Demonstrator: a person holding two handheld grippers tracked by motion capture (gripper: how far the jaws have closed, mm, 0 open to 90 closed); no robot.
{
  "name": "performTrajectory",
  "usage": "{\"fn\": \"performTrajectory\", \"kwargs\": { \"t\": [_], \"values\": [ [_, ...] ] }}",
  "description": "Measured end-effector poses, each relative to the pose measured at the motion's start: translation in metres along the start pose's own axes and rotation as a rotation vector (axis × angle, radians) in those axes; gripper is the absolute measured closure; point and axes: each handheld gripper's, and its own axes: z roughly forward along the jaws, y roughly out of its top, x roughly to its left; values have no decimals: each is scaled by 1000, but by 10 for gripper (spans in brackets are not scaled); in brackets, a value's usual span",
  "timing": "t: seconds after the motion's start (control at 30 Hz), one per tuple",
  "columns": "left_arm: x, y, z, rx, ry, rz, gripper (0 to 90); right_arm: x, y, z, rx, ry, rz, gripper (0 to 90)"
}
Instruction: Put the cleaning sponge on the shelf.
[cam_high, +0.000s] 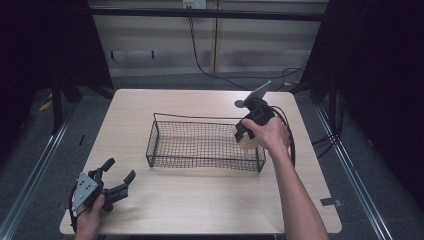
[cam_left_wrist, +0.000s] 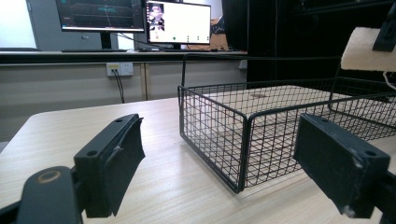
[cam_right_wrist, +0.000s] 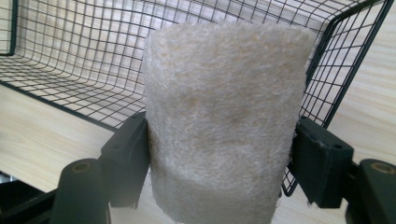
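While your right tongs (cam_right_wrist: 219, 163) clamp the soft, light fibrous pad (cam_right_wrist: 224, 126) by its sides above the wire basket's (cam_high: 200, 145) right end, squeeze gently; your left tongs (cam_high: 116, 176) rest apart on the worktop (cam_high: 200, 200).

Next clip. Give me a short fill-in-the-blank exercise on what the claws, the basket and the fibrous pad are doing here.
1. The right claw is shut on a pale fibrous ____.
2. The pad is held over the right end of the black wire ____.
3. The left claw stands ____, with nothing between its jaws.
4. The basket rests on a wooden ____.

Missing words: pad; basket; open; table
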Motion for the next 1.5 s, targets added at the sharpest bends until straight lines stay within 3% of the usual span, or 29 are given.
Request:
{"fn": "performTrajectory", "kwargs": {
  "t": [0.43, 0.9, 1.5],
  "values": [
    [0, 0, 0, -4, 0, -4, 155, -10, -9, 21, 2, 9, 49, 281],
    [0, 0, 0, -4, 0, -5, 155, -14, -12, 42, 15, 21, 62, 281],
    [-1, 0, 0, -4, -1, -5, 155, -18, -16, 56, 19, 20, 84, 280]
  ]
}}
